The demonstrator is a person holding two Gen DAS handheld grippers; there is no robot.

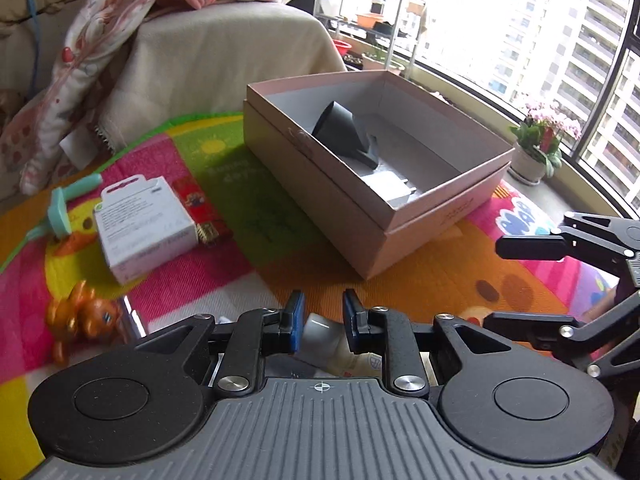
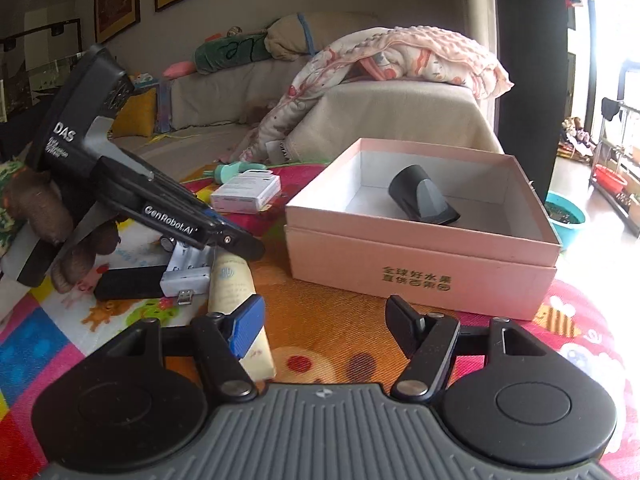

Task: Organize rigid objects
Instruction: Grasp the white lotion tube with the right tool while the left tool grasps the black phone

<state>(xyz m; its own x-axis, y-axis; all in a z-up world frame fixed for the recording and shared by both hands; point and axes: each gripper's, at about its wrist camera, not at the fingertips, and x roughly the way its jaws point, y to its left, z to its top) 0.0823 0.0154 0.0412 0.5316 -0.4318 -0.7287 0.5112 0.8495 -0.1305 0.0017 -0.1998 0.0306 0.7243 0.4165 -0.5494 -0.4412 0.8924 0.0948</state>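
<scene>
Pink box [image 2: 424, 276] open-topped, left jaws flanking tube [image 1: 320, 330], right jaws spread.

Open box [image 2: 424, 264] on play mat [image 2: 328, 344], ahead of my right gripper [image 2: 324, 328]. Nozzle [image 2: 422, 200] inside box, toward rear wall. Tube [image 2: 236, 288] left of box, lying on mat; charger [image 2: 188, 272] just beside tube, further left. My left gripper [image 1: 322, 326] over tube. Small carton [image 1: 144, 224] left of box; figurine [image 1: 80, 316] nearer me. Sofa [image 2: 384, 120] behind box.
</scene>
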